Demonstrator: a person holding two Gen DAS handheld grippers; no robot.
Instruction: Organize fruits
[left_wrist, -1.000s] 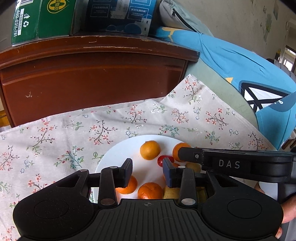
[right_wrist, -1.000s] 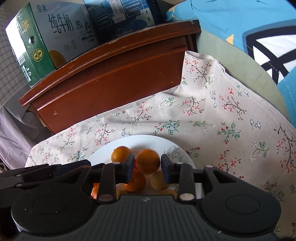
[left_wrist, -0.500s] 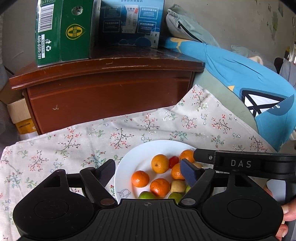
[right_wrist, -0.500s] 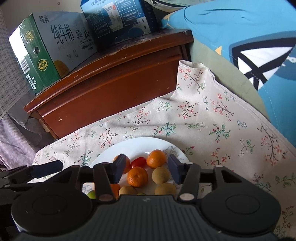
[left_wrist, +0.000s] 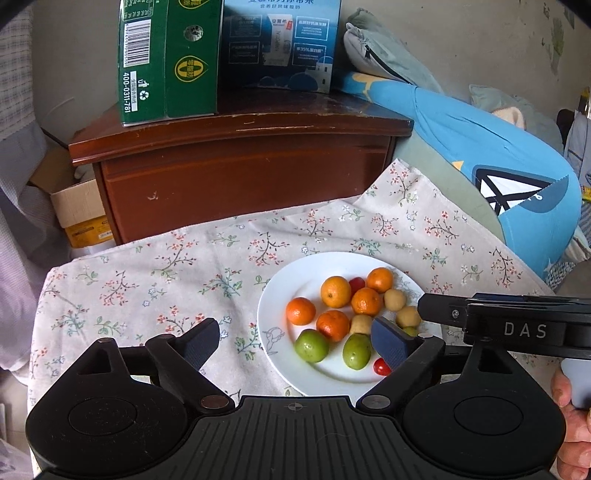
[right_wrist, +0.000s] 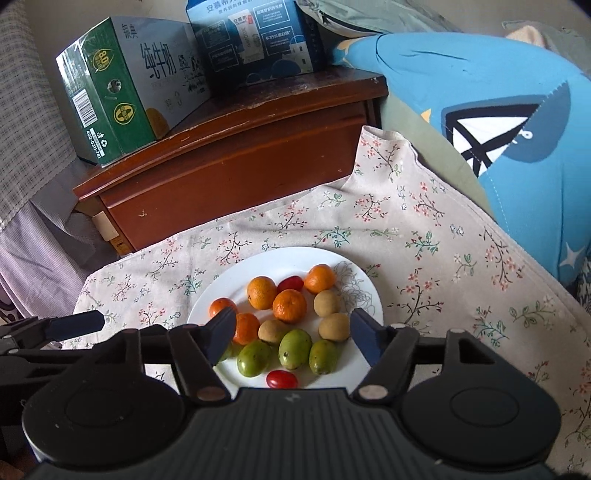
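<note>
- Floral cloth (right_wrist: 424, 236) is spread beneath a white plate (right_wrist: 354, 280) of fruits (right_wrist: 290, 304); milk cartons (right_wrist: 122, 88) are stacked behind.
- Left gripper (left_wrist: 295, 341) and right gripper (right_wrist: 293, 334) are seen spread, jaws just opened, nothing held.

A white plate (right_wrist: 365, 284) is sitting flat on the floral cloth, carrying all the fruit. Five small oranges (right_wrist: 290, 305) are lying in a loose cluster across its far and middle part, some touching. One red cherry tomato (right_wrist: 290, 283) is nestling between the far oranges, and a second one (right_wrist: 282, 379) is lying alone at the near rim. Three tan, round longans (right_wrist: 326, 302) are resting to the right of the oranges. Green oval fruits (right_wrist: 294, 349) are lying side by side in a near row, just beside the longans.
</note>
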